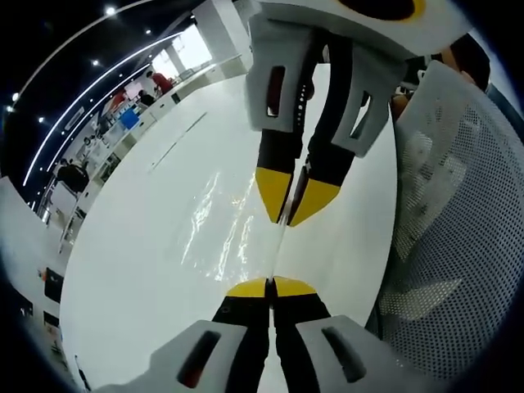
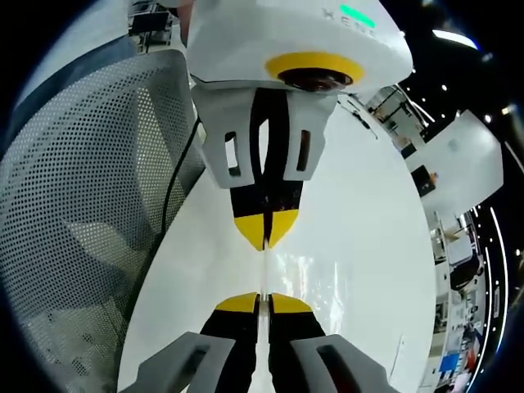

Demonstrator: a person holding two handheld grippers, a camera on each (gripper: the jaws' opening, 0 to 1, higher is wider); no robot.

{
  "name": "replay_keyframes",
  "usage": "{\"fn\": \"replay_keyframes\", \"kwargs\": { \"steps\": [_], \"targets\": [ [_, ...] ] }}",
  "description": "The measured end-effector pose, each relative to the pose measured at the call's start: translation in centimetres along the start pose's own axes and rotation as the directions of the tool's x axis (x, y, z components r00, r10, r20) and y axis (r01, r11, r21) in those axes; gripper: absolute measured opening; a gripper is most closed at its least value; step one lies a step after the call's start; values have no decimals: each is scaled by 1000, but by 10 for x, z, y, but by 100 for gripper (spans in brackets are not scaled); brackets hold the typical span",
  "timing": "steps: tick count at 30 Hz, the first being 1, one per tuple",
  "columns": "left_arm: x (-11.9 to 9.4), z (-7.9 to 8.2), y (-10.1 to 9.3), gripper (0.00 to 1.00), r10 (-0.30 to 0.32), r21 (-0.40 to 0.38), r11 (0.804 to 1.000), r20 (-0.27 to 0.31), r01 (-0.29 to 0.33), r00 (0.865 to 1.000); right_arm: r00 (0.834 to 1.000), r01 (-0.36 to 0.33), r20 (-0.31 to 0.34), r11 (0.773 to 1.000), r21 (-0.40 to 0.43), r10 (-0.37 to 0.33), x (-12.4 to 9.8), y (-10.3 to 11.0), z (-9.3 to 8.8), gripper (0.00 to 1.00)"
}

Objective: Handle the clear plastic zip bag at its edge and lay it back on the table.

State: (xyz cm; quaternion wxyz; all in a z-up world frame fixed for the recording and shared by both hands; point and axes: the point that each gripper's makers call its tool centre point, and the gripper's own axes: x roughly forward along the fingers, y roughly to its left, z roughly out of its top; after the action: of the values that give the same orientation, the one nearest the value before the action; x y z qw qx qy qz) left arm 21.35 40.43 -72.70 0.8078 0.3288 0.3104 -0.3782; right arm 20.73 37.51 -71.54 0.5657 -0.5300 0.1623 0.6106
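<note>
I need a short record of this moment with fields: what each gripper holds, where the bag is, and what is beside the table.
left gripper: shut on the bag's edge
right gripper: shut on the same edge, facing the left one
clear plastic zip bag: stretched edge-on between both grippers, above the white table
beside table: grey mesh chair

Glossy clear plastic bag (image 1: pixel 214 233), perforated mesh chair (image 1: pixel 458 213)

We see the zip bag (image 1: pixel 214 233) stretched between our left gripper (image 1: pixel 271 288) and right gripper (image 1: pixel 292 206), above the table (image 1: pixel 147 270), a chair (image 1: pixel 458 246) beside it.
</note>
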Motion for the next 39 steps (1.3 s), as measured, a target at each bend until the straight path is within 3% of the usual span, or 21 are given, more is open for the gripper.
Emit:
{"fn": "replay_keyframes", "kwargs": {
  "steps": [12,39],
  "targets": [
    [-7,-2,0,0,2,4,1000,-13,-2,1000,1000,2,-19,1000,5,-2,-2,-1,-7,0],
    [-3,-9,1,0,3,-11,1000,-28,-3,1000,1000,7,-31,1000,26,-7,-5,2,-12,0]
  ]
}}
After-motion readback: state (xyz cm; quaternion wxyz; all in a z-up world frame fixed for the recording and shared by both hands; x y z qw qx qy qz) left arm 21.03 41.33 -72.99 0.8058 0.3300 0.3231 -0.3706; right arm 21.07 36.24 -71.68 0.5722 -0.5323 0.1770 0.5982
